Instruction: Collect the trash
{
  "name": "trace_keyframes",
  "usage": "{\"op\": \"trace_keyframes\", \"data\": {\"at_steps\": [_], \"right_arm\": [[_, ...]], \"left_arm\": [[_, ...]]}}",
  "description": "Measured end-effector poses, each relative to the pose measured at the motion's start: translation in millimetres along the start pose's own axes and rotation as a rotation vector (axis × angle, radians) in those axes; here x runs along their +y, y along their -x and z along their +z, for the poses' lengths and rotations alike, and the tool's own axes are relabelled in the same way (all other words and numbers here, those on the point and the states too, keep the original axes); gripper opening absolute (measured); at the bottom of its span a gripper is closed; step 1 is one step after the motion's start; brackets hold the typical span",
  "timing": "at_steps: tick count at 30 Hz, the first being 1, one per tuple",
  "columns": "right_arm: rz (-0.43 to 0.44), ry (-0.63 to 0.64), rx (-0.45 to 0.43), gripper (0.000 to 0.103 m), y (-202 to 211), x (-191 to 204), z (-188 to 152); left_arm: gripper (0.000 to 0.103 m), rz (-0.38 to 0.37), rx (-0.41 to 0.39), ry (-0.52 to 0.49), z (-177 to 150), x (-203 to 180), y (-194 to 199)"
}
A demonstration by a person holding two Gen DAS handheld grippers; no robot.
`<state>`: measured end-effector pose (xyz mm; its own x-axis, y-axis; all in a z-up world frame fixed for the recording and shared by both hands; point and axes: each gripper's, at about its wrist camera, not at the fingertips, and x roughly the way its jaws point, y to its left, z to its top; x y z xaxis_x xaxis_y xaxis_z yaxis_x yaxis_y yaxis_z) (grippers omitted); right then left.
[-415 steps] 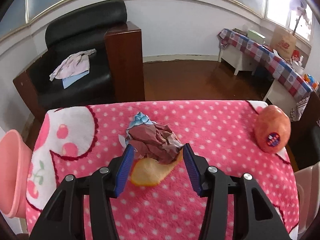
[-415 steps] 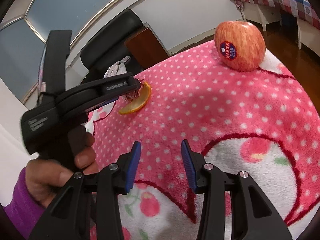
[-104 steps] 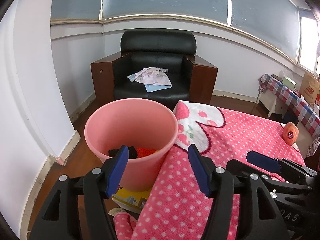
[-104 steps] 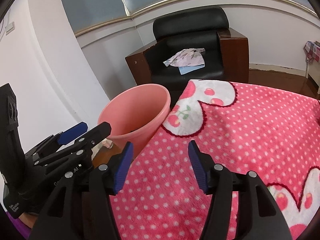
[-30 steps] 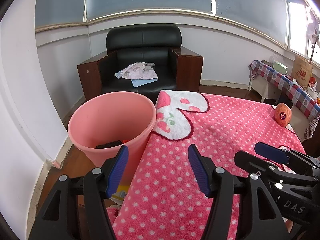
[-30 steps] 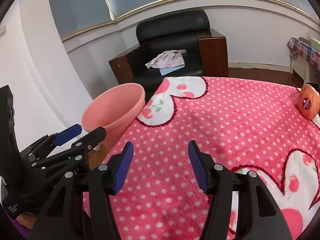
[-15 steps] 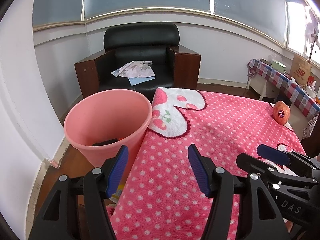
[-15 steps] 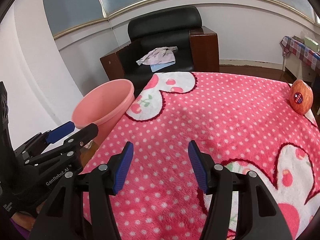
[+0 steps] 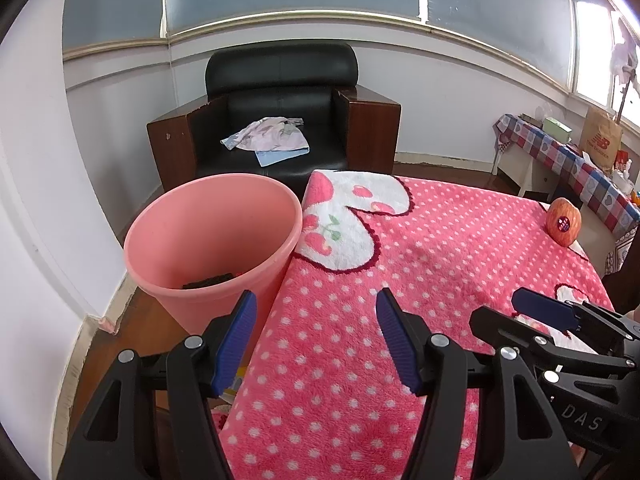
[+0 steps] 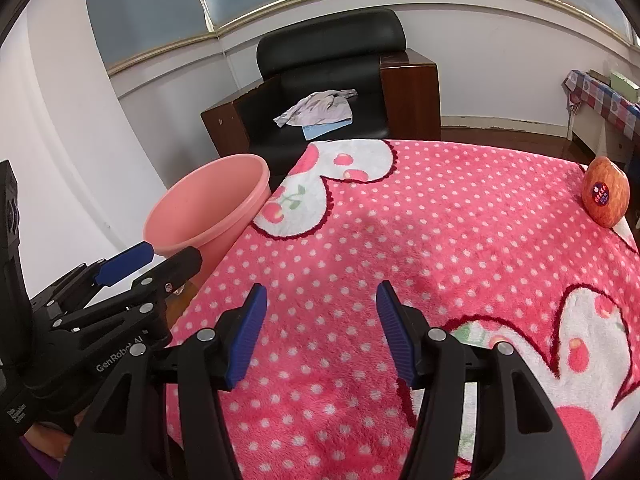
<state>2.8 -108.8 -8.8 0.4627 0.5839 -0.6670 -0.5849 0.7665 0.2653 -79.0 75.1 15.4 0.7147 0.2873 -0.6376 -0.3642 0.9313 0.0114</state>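
- Left gripper point(image 9: 316, 336) and right gripper point(image 10: 320, 328): fingers apart, holding nothing, hovering over the near blanket point(image 9: 440, 264)
- Pink bin point(image 9: 212, 240) stands left, touching the blanket's edge; dark trash point(image 9: 208, 281) lies inside
- Apple point(image 10: 604, 196) sits far right; probably not trash

A pink plastic bin point(image 9: 208, 236) stands upright on the floor, ahead and to the left of the left tongs point(image 9: 314, 334), against the worktop's point(image 9: 440, 264) edge. Dark trash point(image 9: 210, 281) lies at its bottom.
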Motion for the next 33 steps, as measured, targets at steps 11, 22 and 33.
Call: {"op": "trace_keyframes", "data": {"at_steps": [11,22,33], "right_arm": [[0.001,0.005,0.008,0.058,-1.6,0.5,0.2],[0.002,0.006,0.009,0.058,-2.2,1.2,-0.4],[0.002,0.006,0.009,0.058,-2.2,0.9,-0.6]], "left_arm": [[0.061,-0.003,0.004,-0.002,-0.3,0.1,-2.4],[0.061,-0.008,0.006,-0.007,-2.8,-1.2,-3.4],[0.061,-0.008,0.007,-0.007,-2.4,-1.3,-3.4]]}}
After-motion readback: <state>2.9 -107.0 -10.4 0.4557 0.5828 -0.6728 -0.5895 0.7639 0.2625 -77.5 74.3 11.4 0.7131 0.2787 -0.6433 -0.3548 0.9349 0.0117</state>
